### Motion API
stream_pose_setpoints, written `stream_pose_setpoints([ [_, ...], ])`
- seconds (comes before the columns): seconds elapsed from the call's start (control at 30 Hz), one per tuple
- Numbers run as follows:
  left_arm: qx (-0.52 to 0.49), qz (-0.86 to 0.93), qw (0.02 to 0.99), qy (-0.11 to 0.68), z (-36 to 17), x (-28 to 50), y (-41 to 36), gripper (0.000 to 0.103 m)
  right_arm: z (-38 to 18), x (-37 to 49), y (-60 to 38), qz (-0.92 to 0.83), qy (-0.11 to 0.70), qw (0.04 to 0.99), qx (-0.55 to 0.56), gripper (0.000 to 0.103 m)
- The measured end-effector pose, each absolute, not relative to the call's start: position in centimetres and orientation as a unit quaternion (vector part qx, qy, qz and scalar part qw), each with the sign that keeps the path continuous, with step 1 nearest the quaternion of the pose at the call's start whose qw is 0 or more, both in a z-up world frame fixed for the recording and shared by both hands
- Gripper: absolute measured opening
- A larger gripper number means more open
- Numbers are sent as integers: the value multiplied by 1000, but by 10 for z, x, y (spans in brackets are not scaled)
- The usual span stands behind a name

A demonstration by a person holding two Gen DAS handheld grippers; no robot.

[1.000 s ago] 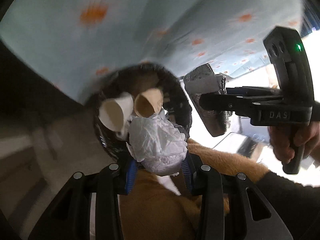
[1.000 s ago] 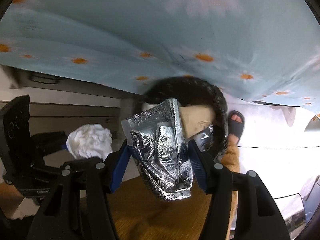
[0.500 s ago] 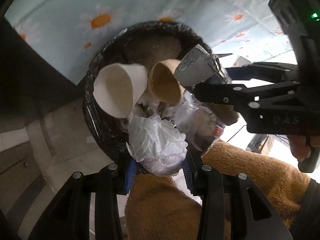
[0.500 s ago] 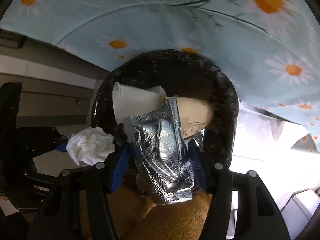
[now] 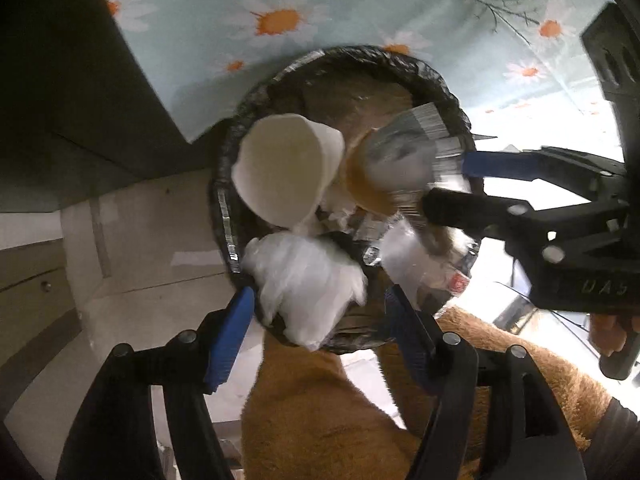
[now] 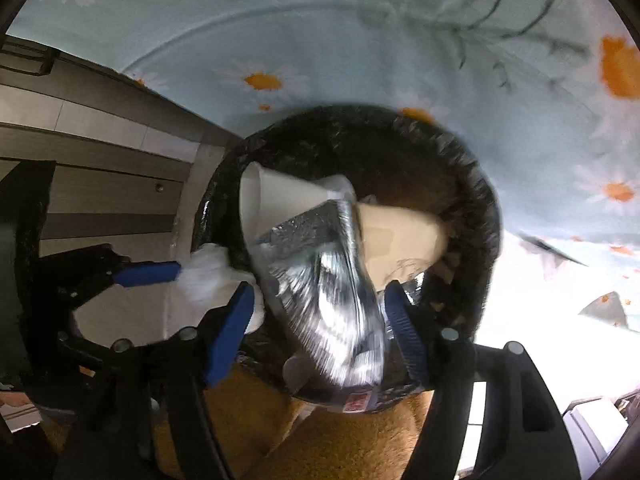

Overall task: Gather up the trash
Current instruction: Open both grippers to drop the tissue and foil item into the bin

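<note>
Left gripper (image 5: 320,332): we record both blue pads spread wide; the crumpled white tissue (image 5: 308,284) sits between them, touching the left pad at most, with a clear gap to the right pad. We cannot tell whether it is loose or falling; the edges are motion-blurred.

Right gripper (image 6: 320,312): jaws parted, the silver foil wrapper (image 6: 324,292) between the pads, a gap showing on the left side. Contact on the right pad is blurred, so we cannot tell.

Bin (image 5: 228,216): round, lined with a black bag, mouth facing both cameras. It stands against the daisy-print cloth (image 5: 280,8) hanging behind its far rim.

Bin contents: a white paper cup (image 5: 284,172) lies on its side at the left inner wall; a tan paper cup (image 6: 400,236) lies beside it toward the right wall. Clear plastic trash (image 5: 424,264) sits at the near right rim.

Tissue position: over the near rim of the bin, left of centre.

Foil wrapper position: over the bin mouth, in front of both cups, lower end reaching the near rim.

Relation of tools: left gripper approaches the near left rim, right gripper the near right rim.

Below the bin: tan fuzzy fabric (image 6: 320,440) fills the lower frame in both views.
</note>
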State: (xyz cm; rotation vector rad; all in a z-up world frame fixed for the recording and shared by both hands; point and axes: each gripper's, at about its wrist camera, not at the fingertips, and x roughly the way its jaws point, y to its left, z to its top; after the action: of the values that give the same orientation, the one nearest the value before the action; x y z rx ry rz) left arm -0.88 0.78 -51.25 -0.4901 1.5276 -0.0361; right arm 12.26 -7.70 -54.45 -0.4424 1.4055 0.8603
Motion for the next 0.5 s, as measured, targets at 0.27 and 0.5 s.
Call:
stream_pose_setpoints([
  [0.27, -212, -22, 706, 675, -491, -7, 14, 66, -517, 123, -92, 382, 615, 666, -180, 68],
  [0.5, -205, -26, 726, 656, -430, -9, 21, 66, -463, 116, -113, 388, 593, 690, -149, 71],
])
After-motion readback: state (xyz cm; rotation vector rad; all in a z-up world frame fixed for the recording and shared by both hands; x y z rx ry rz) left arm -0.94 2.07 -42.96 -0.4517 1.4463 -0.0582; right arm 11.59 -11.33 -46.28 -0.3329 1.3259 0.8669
